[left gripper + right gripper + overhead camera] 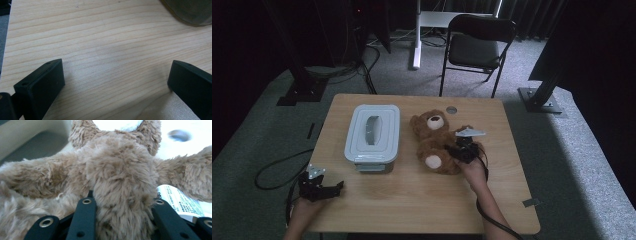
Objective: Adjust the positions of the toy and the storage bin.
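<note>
A brown teddy bear [434,140] lies on its back in the middle of the wooden table [412,200], head toward the far edge. My right gripper [460,151] sits on the bear's lower body from the right. In the right gripper view the two black jaws press into the fur of the bear's belly [120,170], my right gripper [122,202] shut on it. My left gripper [329,190] rests near the table's front left corner. In its own view my left gripper [116,67] stands open, with bare wood between the jaws.
A grey-white lidded box [373,132] stands just left of the bear; its wall [25,137] shows beyond the bear's arm. A white label [180,202] hangs off the bear. A round grommet [451,109] sits at the far edge. A folding chair [477,45] stands behind the table.
</note>
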`<move>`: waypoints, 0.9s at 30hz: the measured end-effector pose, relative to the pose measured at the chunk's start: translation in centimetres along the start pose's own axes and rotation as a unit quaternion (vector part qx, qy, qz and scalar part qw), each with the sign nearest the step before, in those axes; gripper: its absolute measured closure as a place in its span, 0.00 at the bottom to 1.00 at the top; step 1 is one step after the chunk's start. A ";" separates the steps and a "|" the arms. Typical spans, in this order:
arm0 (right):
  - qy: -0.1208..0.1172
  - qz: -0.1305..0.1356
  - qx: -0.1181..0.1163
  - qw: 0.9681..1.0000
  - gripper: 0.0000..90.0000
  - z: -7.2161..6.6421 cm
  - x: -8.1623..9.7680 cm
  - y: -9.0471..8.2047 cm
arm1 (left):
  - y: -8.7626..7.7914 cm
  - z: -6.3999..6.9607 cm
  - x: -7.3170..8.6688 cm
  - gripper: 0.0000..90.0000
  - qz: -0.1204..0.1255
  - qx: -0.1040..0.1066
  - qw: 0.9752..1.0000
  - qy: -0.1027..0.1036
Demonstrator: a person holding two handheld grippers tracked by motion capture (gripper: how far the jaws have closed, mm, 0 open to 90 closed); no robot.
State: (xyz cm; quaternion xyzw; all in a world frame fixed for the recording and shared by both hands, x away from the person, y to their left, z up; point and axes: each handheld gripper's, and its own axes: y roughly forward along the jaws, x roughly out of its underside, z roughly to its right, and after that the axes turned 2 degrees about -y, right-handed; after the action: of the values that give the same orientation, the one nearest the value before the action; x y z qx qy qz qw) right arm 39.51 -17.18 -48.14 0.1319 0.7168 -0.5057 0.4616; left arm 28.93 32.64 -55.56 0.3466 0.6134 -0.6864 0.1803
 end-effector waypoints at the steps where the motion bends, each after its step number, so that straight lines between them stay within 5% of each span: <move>1: -0.001 0.003 0.013 1.000 0.78 0.5 -0.2 -0.2 | 0.0 0.0 0.0 0.02 0.000 0.000 1.000 0.000; 3: 0.004 0.005 0.026 1.000 0.78 1.0 -0.4 -0.5 | 0.0 0.0 0.0 0.02 0.000 0.000 1.000 0.000; 5: 0.020 0.010 0.071 0.997 0.78 2.7 -1.1 -1.3 | 0.0 0.0 0.0 0.02 0.000 0.000 1.000 0.000; 9: 0.042 0.014 0.121 0.992 0.78 5.1 -2.0 -2.0 | 0.0 0.0 0.0 0.02 0.000 0.000 1.000 0.000; 16: 0.067 0.017 0.196 0.978 0.78 8.4 -3.3 -1.8 | 0.0 0.0 0.0 0.02 0.000 0.000 1.000 0.000; 21: 0.088 0.024 0.201 0.975 0.78 9.8 -3.9 -1.3 | 0.0 0.0 0.0 0.02 0.000 0.000 1.000 0.000; 23: 0.101 0.024 0.214 0.971 0.77 10.7 -4.5 -0.2 | 0.0 0.0 0.0 0.02 0.000 0.000 1.000 0.000; 27: 0.099 0.023 0.216 0.971 0.73 11.3 -4.1 1.0 | 0.0 0.0 0.0 0.02 0.000 0.001 1.000 0.001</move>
State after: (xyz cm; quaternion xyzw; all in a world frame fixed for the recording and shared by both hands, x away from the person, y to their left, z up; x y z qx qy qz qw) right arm 48.41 -25.15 -46.18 0.2947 0.6293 -0.6222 0.3607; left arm 28.91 32.63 -55.56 0.3477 0.6128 -0.6866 0.1795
